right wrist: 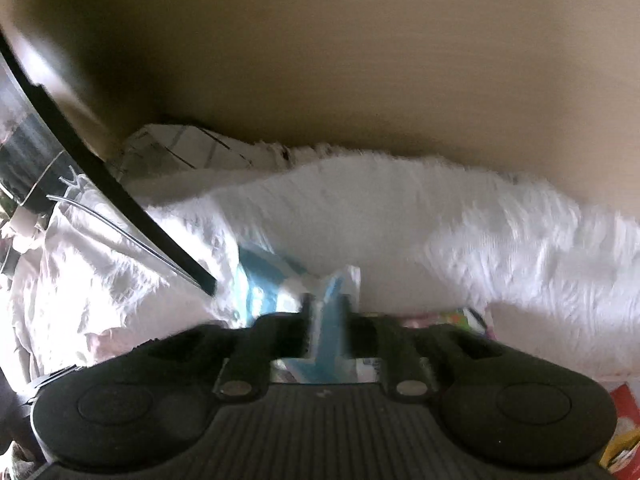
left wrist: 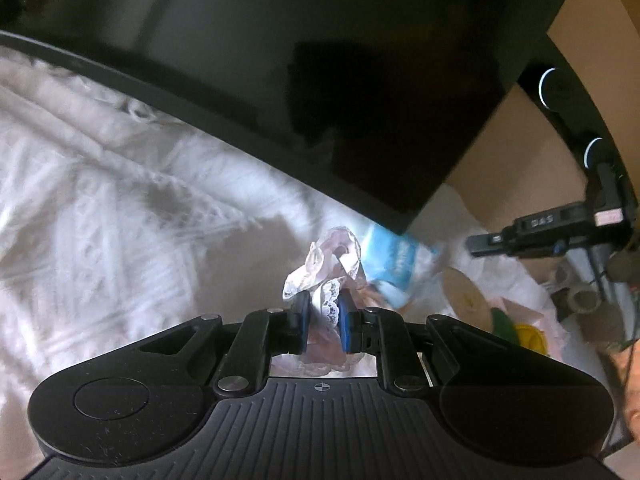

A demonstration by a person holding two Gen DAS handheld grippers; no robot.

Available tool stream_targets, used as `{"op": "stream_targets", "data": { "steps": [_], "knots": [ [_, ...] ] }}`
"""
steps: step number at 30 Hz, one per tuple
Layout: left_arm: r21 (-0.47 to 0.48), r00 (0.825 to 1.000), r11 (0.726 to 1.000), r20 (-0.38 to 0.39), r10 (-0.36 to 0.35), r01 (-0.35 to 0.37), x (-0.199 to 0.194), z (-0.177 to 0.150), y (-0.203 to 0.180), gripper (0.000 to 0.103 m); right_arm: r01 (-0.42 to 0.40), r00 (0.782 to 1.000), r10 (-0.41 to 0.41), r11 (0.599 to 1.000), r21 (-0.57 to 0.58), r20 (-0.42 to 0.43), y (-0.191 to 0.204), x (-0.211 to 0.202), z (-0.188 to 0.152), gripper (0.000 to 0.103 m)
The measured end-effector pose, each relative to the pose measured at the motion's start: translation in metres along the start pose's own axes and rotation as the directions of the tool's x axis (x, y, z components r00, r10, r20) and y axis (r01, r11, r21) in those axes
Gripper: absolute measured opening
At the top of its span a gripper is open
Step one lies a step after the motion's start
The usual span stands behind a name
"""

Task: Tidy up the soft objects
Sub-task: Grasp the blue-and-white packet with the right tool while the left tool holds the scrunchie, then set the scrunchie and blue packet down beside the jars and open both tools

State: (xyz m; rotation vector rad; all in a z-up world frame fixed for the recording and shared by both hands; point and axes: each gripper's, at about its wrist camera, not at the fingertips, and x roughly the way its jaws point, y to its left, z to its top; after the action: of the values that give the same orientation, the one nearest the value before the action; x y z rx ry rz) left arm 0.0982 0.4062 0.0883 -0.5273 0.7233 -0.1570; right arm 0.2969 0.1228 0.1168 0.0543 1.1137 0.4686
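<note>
The left claw is pinching a small pink lace-trimmed garment between its blue pads, the frilled cloth bunching up above the fingertips and trailing down between the fingers toward the camera; the grip looks deliberately narrow, presumably so that this thin, slippery fabric cannot slide out while it is being carried. The garment is hanging just above the white fluffy blanket, which is covering the bed and serving as landmark here. A large dark flat panel is leaning over the far edge of the blanket. The light-blue plastic pack is lying on the blanket just beyond the garment, at the panel's lower corner. In the right wrist view, motion blur is softening everything, yet the right claw is standing around that same blue pack, a fold of it rising between the two fingers; whether the pads are pressing on it cannot be told. The pack is sitting at the near edge of the blanket, directly at the fingertips, so that a grasp appears to be in hand. Beyond the blanket, cluttered small items are lying unsorted.
</note>
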Motion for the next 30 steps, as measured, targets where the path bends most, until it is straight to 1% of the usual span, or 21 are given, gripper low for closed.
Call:
{"op": "stream_targets", "data": {
  "steps": [1, 2, 4, 7, 10, 13, 14, 16, 18, 19, 20, 21, 23, 26, 28, 29, 30],
  "knots": [
    [-0.016, 1.000, 1.000, -0.012, -0.017, 0.017, 0.003, 0.001, 0.001, 0.017, 0.007, 1.000, -0.007, 1.000, 0.027, 0.001, -0.004, 0.003, -0.001, 0.062],
    [-0.038, 0.999, 0.999, -0.022, -0.040, 0.039, 0.005, 0.002, 0.002, 0.017, 0.009, 1.000, -0.009, 0.999, 0.048, 0.005, -0.008, 0.003, -0.002, 0.068],
    [-0.068, 0.997, 0.995, -0.028, -0.072, 0.070, 0.003, 0.002, 0.003, 0.018, -0.004, 1.000, 0.004, 0.998, 0.063, -0.007, -0.011, 0.009, -0.001, 0.068],
    [-0.067, 0.996, 0.995, -0.035, -0.079, 0.077, -0.003, 0.001, 0.006, 0.018, -0.017, 0.999, 0.018, 1.000, 0.025, -0.050, -0.004, 0.033, 0.005, 0.068],
    [-0.078, 0.996, 0.995, -0.049, -0.069, 0.065, -0.008, -0.004, 0.014, 0.018, 0.016, 0.996, -0.018, 0.999, -0.030, -0.082, 0.007, 0.058, 0.011, 0.069],
    [-0.127, 0.997, 0.991, -0.054, -0.060, 0.052, -0.011, -0.008, 0.030, 0.018, -0.015, 0.993, 0.011, 0.999, -0.033, -0.114, 0.013, 0.081, 0.016, 0.082],
    [-0.153, 0.997, 0.987, -0.052, -0.059, 0.050, -0.014, -0.009, 0.036, 0.018, -0.023, 0.993, 0.020, 0.999, -0.025, -0.120, 0.014, 0.085, 0.018, 0.084],
    [-0.206, 0.996, 0.976, -0.039, -0.082, 0.072, -0.022, -0.009, 0.046, 0.017, -0.048, 0.991, 0.047, 0.999, -0.008, -0.125, 0.017, 0.093, 0.018, 0.084],
    [-0.250, 0.993, 0.962, -0.023, -0.118, 0.109, -0.028, -0.009, 0.054, 0.017, -0.071, 0.990, 0.070, 0.997, -0.004, -0.122, 0.019, 0.096, 0.017, 0.075],
    [-0.264, 0.992, 0.957, -0.014, -0.129, 0.120, -0.030, -0.009, 0.057, 0.017, -0.090, 0.988, 0.087, 0.996, -0.018, -0.129, 0.022, 0.095, 0.016, 0.066],
    [-0.280, 0.990, 0.951, -0.007, -0.137, 0.130, -0.031, -0.008, 0.059, 0.017, -0.100, 0.987, 0.095, 0.994, -0.040, -0.128, 0.024, 0.091, 0.016, 0.061],
    [-0.297, 0.989, 0.945, -0.001, -0.146, 0.139, -0.032, -0.009, 0.062, 0.017, -0.103, 0.989, 0.096, 0.993, -0.060, -0.115, 0.027, 0.087, 0.015, 0.058],
    [-0.331, 0.985, 0.929, 0.008, -0.171, 0.164, -0.031, -0.010, 0.066, 0.017, -0.110, 0.990, 0.103, 0.991, -0.073, -0.097, 0.030, 0.077, 0.016, 0.049],
    [-0.408, 0.969, 0.882, 0.030, -0.244, 0.235, -0.028, -0.013, 0.074, 0.017, -0.109, 0.993, 0.104, 0.991, -0.082, -0.062, 0.030, 0.054, 0.017, 0.047],
    [-0.438, 0.960, 0.859, 0.037, -0.277, 0.265, -0.024, -0.014, 0.074, 0.017, -0.096, 0.995, 0.093, 0.991, -0.089, -0.033, 0.031, 0.037, 0.016, 0.047],
    [-0.430, 0.956, 0.860, 0.031, -0.290, 0.275, -0.022, -0.013, 0.071, 0.017, -0.093, 0.996, 0.091, 0.992, -0.090, -0.022, 0.031, 0.029, 0.016, 0.047],
    [-0.408, 0.956, 0.872, 0.011, -0.293, 0.271, -0.019, -0.012, 0.066, 0.017, -0.092, 0.996, 0.091, 0.991, -0.092, -0.012, 0.028, 0.018, 0.015, 0.047]
  ]
}}
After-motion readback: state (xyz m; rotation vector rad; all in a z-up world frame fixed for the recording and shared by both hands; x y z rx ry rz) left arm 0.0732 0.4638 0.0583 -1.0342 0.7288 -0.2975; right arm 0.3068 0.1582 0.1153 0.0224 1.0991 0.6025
